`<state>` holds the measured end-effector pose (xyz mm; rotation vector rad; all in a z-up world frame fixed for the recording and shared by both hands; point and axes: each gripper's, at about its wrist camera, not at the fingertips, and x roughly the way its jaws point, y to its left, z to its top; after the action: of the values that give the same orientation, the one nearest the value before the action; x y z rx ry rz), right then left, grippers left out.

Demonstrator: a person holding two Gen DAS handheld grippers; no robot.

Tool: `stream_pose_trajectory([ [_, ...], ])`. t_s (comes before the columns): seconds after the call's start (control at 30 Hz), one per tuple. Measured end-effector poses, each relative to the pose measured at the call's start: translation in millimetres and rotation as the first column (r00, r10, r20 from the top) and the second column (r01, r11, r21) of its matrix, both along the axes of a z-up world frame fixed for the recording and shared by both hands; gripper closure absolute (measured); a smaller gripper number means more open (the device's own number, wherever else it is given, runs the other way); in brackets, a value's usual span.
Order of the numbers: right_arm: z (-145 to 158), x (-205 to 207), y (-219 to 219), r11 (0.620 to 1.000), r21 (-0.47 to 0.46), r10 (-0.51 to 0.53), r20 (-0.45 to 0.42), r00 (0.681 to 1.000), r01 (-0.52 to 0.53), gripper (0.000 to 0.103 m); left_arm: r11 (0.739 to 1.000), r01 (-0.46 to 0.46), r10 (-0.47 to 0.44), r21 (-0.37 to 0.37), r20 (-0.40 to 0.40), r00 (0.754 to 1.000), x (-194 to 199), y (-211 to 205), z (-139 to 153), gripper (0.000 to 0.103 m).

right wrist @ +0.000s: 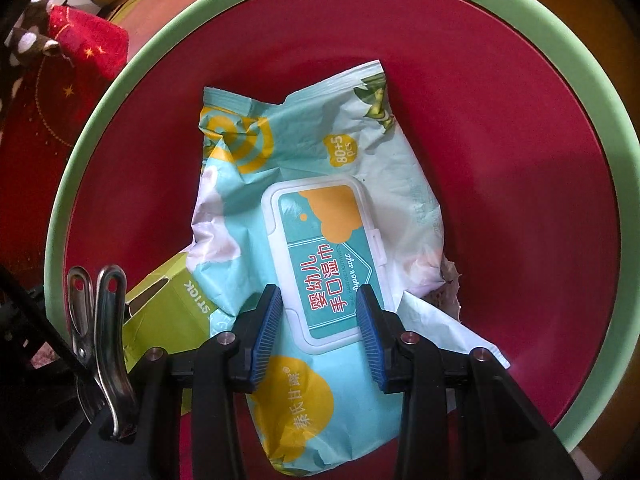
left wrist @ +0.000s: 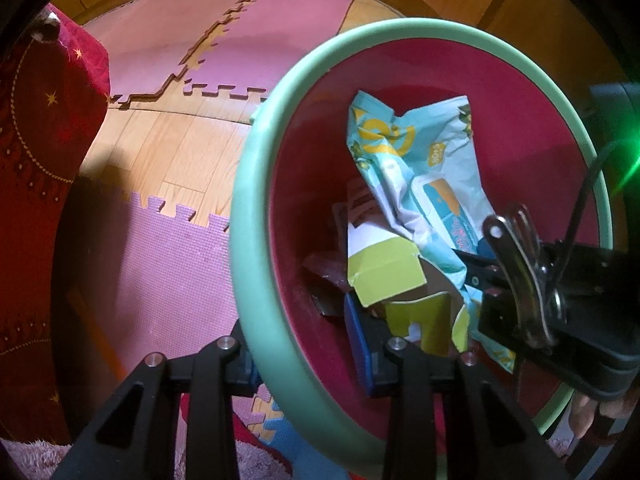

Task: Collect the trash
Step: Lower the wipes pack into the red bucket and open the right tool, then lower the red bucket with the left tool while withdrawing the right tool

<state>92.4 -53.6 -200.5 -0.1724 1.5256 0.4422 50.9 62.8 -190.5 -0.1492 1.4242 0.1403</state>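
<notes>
A red bin with a pale green rim (left wrist: 256, 200) fills both views. My left gripper (left wrist: 304, 360) is shut on that rim, one finger outside and the blue pad (left wrist: 360, 344) inside. Over the bin's mouth my right gripper (right wrist: 318, 338) is shut on a crumpled light-blue wet-wipes pack (right wrist: 320, 140), its blue pads (right wrist: 266, 336) pressing either side of the white lid. The left wrist view shows the same pack (left wrist: 400, 152) hanging inside the bin from the right gripper (left wrist: 476, 276). A yellow-green carton (left wrist: 380, 264) and other scraps lie below it in the bin, and the carton (right wrist: 168, 312) also shows beside the pack.
Pink foam puzzle mats (left wrist: 180, 260) lie on a wooden floor (left wrist: 172, 140) around the bin. A red cloth with gold stars (left wrist: 40, 160) stands close on the left. A metal clip (right wrist: 100, 320) sticks out from the other gripper's body. A hand (left wrist: 592, 412) shows at lower right.
</notes>
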Motion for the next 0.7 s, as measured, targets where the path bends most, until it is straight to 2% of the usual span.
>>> stream_pose_trajectory([
  [0.17, 15.8, -3.4, -17.5, 0.999, 0.015, -0.04, 0.019, 0.999, 0.04, 0.063, 1.0, -0.009, 0.009, -0.009, -0.004, 1.0, 2.0, 4.2, -1.3, 0.068],
  [0.47, 89.7, -21.2, -37.2, 0.989, 0.102, -0.12, 0.118, 0.986, 0.108, 0.063, 0.998, -0.016, 0.017, -0.058, 0.015, 1.0, 0.3, 10.0, 4.6, 0.068],
  [0.57, 114.0, -31.5, -48.8, 0.985, 0.118, -0.141, 0.141, 0.98, 0.125, 0.063, 0.997, -0.01, 0.012, -0.07, 0.03, 0.999, -1.7, 10.7, 10.8, 0.065],
  [0.7, 134.5, -47.7, -53.2, 0.986, 0.107, -0.15, 0.19, 0.97, 0.131, 0.063, 0.998, 0.006, -0.003, -0.07, 0.043, 0.999, -6.2, 11.0, 20.0, 0.056],
])
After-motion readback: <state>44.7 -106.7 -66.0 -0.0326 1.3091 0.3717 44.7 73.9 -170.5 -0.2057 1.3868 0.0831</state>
